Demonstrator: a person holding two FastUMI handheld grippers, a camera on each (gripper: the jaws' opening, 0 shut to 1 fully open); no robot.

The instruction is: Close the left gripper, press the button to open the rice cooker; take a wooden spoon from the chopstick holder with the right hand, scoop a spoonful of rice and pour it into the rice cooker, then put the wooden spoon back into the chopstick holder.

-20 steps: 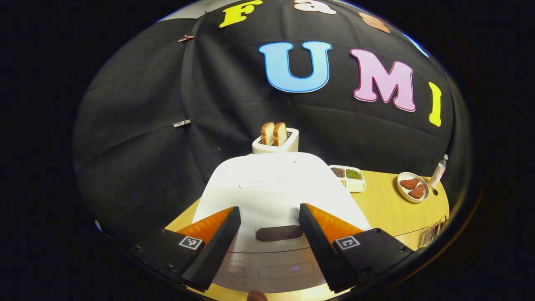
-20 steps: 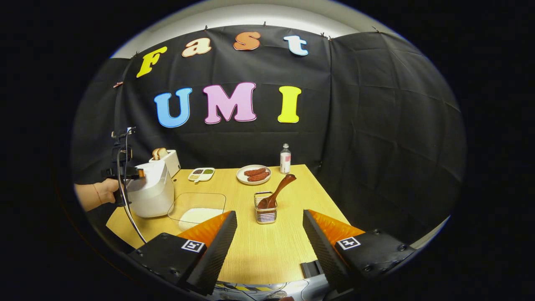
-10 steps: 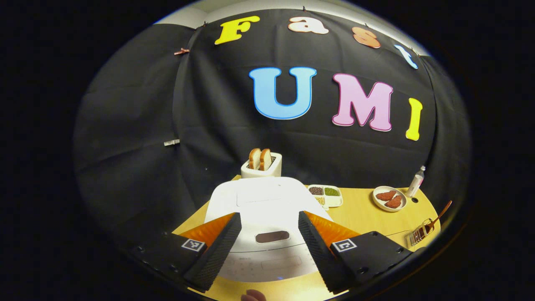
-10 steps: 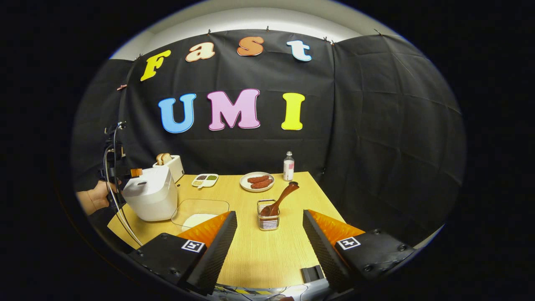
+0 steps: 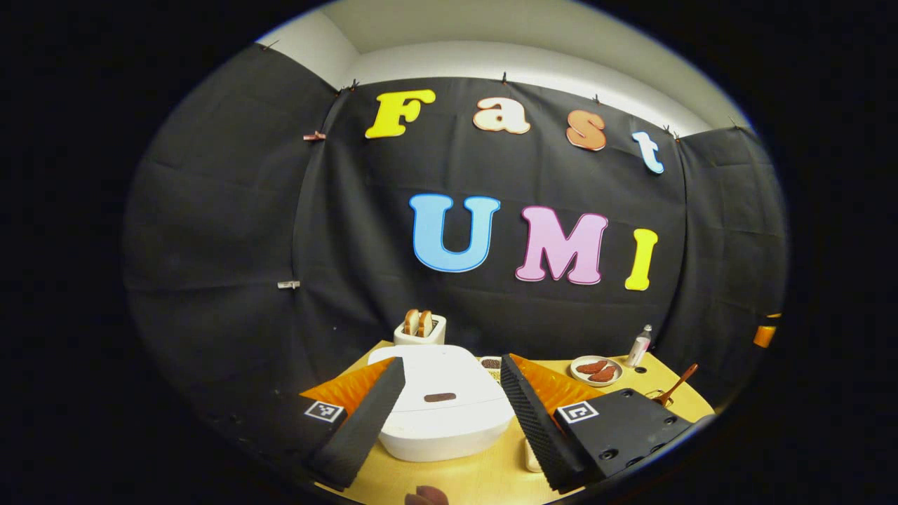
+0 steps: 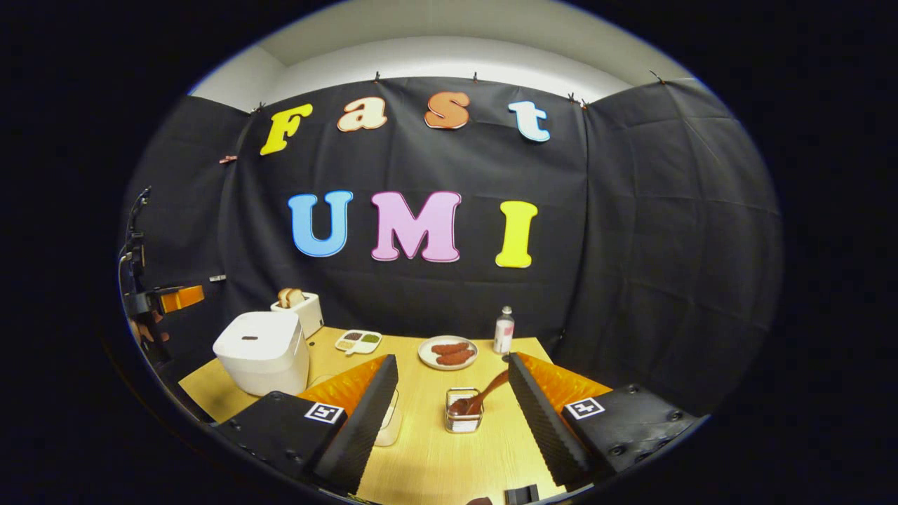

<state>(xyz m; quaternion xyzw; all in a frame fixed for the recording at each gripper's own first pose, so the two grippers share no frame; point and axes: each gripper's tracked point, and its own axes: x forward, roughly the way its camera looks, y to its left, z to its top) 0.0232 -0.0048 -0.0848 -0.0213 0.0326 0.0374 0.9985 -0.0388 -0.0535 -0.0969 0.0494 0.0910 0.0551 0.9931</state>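
Left gripper [image 5: 449, 403] jaws apart, cooker [image 5: 442, 410] lid shut, low centre.
Shut jaws first, then press button [image 5: 440, 397] straight down; right gripper [image 6: 452, 403] apart, spoon [image 6: 484, 398] in holder [image 6: 463, 421].

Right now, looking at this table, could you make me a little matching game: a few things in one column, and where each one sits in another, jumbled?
Things:
1. wooden spoon
2. bread slices
3. reddish food pieces
4. small bottle

Places:
A. on the round plate
B. standing at the table's far edge, beside the plate
C. leaning in the wire chopstick holder
D. sticking up from the toaster behind the rice cooker

Pairs: 1-C, 2-D, 3-A, 4-B
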